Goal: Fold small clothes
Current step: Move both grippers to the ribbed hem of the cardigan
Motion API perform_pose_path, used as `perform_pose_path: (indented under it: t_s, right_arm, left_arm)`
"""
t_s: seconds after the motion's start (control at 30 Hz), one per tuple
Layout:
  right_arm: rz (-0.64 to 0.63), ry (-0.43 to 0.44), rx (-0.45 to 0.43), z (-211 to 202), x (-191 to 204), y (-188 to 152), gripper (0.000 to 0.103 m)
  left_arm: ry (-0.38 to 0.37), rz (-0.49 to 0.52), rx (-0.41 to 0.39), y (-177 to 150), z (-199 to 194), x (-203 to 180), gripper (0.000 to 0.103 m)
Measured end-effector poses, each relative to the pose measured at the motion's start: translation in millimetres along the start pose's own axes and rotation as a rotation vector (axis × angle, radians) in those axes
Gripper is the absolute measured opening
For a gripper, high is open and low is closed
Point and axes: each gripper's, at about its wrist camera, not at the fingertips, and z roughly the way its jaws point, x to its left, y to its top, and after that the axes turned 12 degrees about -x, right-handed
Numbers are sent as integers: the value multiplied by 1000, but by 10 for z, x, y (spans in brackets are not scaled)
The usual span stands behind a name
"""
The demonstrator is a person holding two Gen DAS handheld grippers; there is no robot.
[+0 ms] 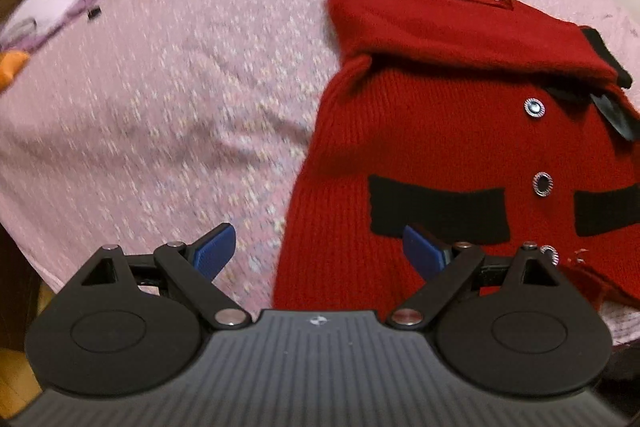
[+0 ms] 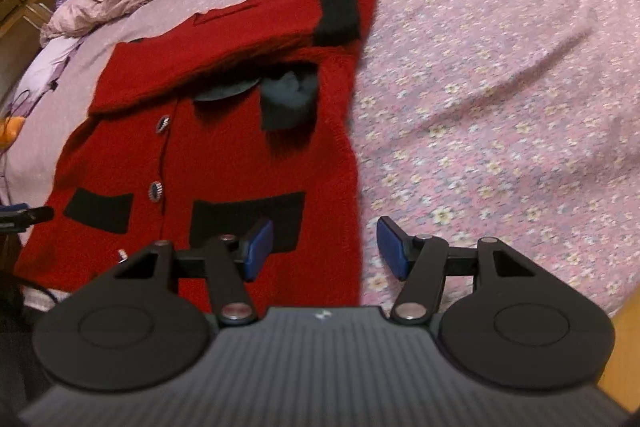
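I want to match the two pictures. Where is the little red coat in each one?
Left wrist view: the red coat fills the right half, on the pink bedspread.
Right wrist view: the red coat lies left of centre.
Shared landmark: the middle silver button beside the black pocket patches.

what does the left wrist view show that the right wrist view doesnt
Only the left wrist view: the left gripper head-on, jaws open astride the cardigan's left edge, and a third silver button near the hem. Only the right wrist view: the right gripper, jaws open at the cardigan's right edge, and the black sleeve cuff. Both: the red cardigan, sleeves folded across, black pockets, pink floral bedsheet.
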Motion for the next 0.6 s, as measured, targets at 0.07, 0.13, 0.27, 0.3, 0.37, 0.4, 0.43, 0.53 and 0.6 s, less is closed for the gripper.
perform_pose_path:
  t_s: [0.07, 0.13, 0.27, 0.3, 0.37, 0.4, 0.43, 0.53, 0.6]
  right_arm:
    - [0, 37, 19, 29, 28, -20, 60]
    - [-5, 51, 33, 59, 60, -49, 60]
    - [-2, 71, 40, 84, 86, -83, 62]
    - [4, 79, 45, 91, 83, -90, 62]
    - [12, 94, 48, 108, 82, -108, 62]
    - [15, 98, 47, 117, 83, -115, 62]
    - [17, 102, 47, 125, 83, -122, 62]
    - [16, 111, 48, 138, 99, -138, 61]
    - [11, 117, 50, 144, 113, -148, 61]
  left_arm:
    - [-28, -24, 17, -43, 14, 20, 93]
    - [-51, -36, 35, -90, 40, 29, 93]
    - [-79, -27, 44, -163, 71, 3, 93]
    - [-79, -18, 43, -170, 69, -7, 93]
    - [-85, -15, 38, -175, 60, -17, 92]
    - [-91, -14, 33, -175, 45, -19, 90]
    - [-104, -13, 26, -172, 24, -23, 89]
    - [-154, -6, 2, -170, -50, -42, 83]
    - [-180, 3, -3, -169, -62, -61, 81]
